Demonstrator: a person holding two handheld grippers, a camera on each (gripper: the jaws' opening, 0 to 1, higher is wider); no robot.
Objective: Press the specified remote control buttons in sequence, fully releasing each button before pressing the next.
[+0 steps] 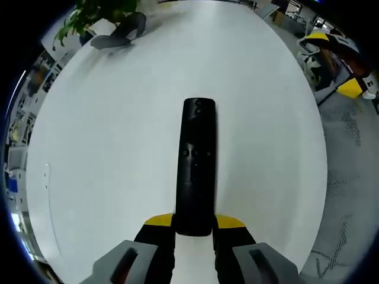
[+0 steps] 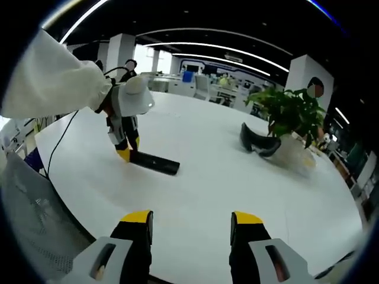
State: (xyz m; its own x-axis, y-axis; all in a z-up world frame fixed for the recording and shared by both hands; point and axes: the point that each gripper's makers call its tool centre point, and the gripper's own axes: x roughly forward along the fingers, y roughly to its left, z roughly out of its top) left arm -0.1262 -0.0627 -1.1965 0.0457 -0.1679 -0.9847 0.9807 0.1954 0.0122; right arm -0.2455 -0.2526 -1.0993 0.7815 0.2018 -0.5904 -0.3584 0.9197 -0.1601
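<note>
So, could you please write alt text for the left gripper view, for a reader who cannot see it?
A black remote control lies lengthwise on a white table, its near end held between the yellow-tipped jaws of the left gripper. A potted plant and a grey curved object stand at the far edge.

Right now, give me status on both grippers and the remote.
Left gripper shut on remote, remote flat on table. Right gripper open, empty, well back from remote. Nothing between them; headset and plant off to the side.
</note>
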